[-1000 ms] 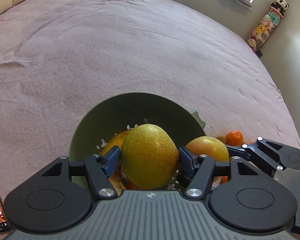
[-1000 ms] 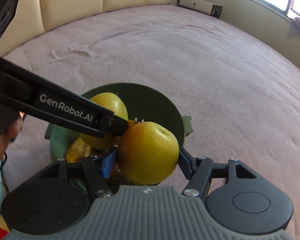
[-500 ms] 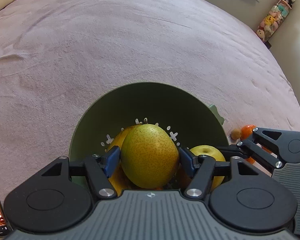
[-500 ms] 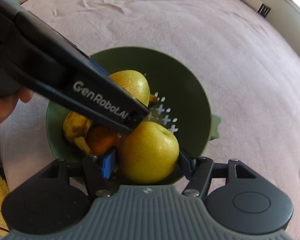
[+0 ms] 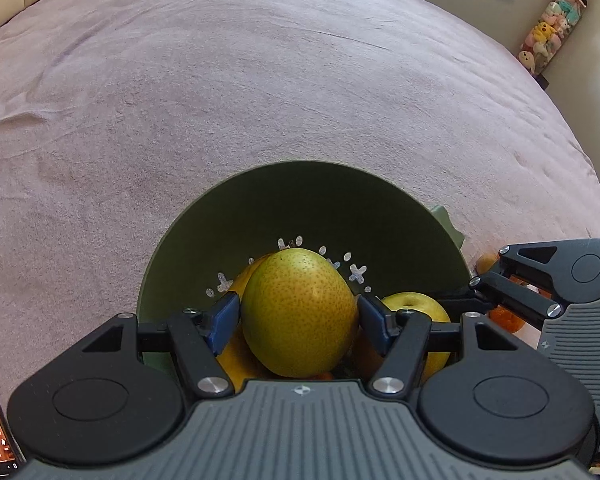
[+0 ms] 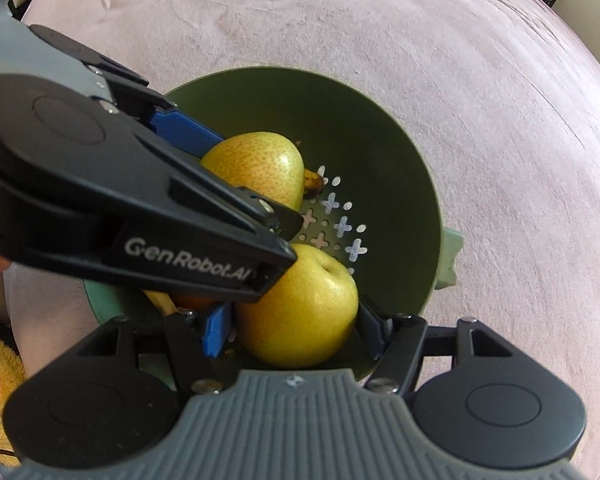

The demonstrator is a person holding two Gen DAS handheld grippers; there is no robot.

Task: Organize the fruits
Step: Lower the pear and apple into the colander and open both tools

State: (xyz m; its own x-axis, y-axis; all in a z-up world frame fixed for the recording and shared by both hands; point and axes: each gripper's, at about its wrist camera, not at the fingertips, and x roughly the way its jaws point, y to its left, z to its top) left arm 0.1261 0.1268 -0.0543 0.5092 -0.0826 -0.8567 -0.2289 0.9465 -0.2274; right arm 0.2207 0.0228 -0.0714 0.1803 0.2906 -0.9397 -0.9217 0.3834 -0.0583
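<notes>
Pinkish bedspread (image 5: 260,80) everywhere, green colander (image 5: 300,200) sitting lower centre of frame. I've got my left gripper (image 5: 299,318) clamped on a speckled pear (image 5: 299,312) and my right gripper (image 6: 296,330) clamped on a yellow pear (image 6: 300,312), both over the colander.

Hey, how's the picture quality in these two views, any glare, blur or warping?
Left wrist view: sharp, fisheye bends the bedspread; small highlight on the speckled pear. Right wrist view: left gripper looms large; bright window glare top right.
</notes>
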